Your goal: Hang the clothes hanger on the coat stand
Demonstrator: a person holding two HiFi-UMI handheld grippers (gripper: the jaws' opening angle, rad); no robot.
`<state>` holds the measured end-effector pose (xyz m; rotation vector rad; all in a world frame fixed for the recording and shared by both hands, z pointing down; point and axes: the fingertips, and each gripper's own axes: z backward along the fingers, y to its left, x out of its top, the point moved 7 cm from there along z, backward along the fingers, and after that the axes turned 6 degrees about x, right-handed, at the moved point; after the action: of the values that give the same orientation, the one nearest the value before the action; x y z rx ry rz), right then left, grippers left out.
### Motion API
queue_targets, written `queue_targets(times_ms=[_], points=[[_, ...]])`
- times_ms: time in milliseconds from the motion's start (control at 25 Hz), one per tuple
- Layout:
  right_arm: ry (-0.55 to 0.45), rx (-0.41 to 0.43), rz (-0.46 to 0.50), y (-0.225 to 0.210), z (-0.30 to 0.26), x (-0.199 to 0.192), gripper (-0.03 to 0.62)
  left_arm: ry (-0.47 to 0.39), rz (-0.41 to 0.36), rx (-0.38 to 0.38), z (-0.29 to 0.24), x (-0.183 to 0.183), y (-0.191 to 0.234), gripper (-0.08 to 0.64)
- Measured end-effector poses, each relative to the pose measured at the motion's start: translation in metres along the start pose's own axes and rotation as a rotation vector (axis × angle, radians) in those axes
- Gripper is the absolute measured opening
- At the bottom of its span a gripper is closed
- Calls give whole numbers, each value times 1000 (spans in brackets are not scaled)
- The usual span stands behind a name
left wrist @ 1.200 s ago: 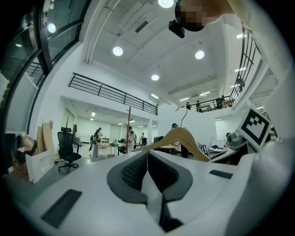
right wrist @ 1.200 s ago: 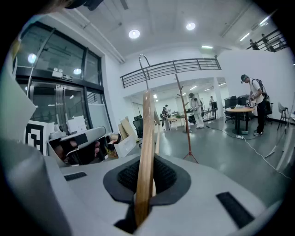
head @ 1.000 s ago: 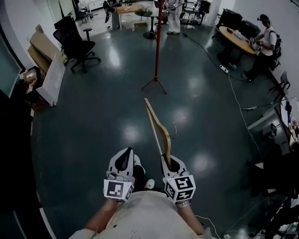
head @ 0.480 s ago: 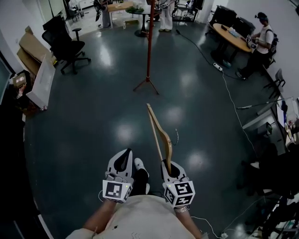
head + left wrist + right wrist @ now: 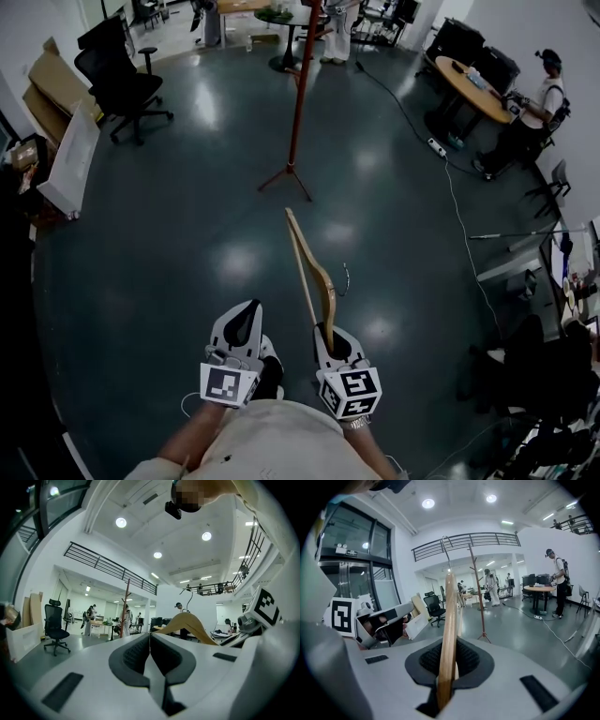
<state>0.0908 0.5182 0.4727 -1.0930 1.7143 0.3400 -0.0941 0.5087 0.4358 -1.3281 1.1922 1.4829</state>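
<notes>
My right gripper (image 5: 328, 335) is shut on one end of a wooden clothes hanger (image 5: 308, 268), which points forward and up. Its metal hook (image 5: 346, 278) sticks out to the right. In the right gripper view the hanger (image 5: 448, 630) rises between the jaws, hook (image 5: 446, 545) at the top. The red coat stand (image 5: 298, 98) rises from the floor straight ahead, a few steps off, and shows as a thin pole (image 5: 476, 592) in the right gripper view. My left gripper (image 5: 245, 325) is shut with nothing in it, beside the right one. The coat stand (image 5: 124, 606) and the hanger (image 5: 189, 624) also appear in the left gripper view.
A black office chair (image 5: 117, 86) and leaning cardboard boards (image 5: 64, 159) are at the left. A round table (image 5: 480, 87) with a person (image 5: 536, 111) stands at the right. A cable (image 5: 450, 178) runs across the floor. More people and tables (image 5: 281, 14) are behind the stand.
The view has moved forward, so the coat stand's base lies nearer to me. Both grippers keep their pose, the right one still holding the hanger.
</notes>
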Motion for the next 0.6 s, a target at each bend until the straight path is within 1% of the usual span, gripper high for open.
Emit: queue_targets(times_ms=[120, 200, 320, 600], points=[[-13, -1, 9, -10, -29, 23, 40, -4, -4, -9, -32, 1, 16, 14], [-16, -11, 6, -17, -45, 33, 40, -12, -3, -23, -48, 3, 23, 14], [-12, -17, -2, -26, -63, 44, 40, 0, 1, -45, -66, 4, 31, 14], [-14, -18, -10, -47, -85, 65, 40, 2, -1, -52, -97, 11, 37, 14]])
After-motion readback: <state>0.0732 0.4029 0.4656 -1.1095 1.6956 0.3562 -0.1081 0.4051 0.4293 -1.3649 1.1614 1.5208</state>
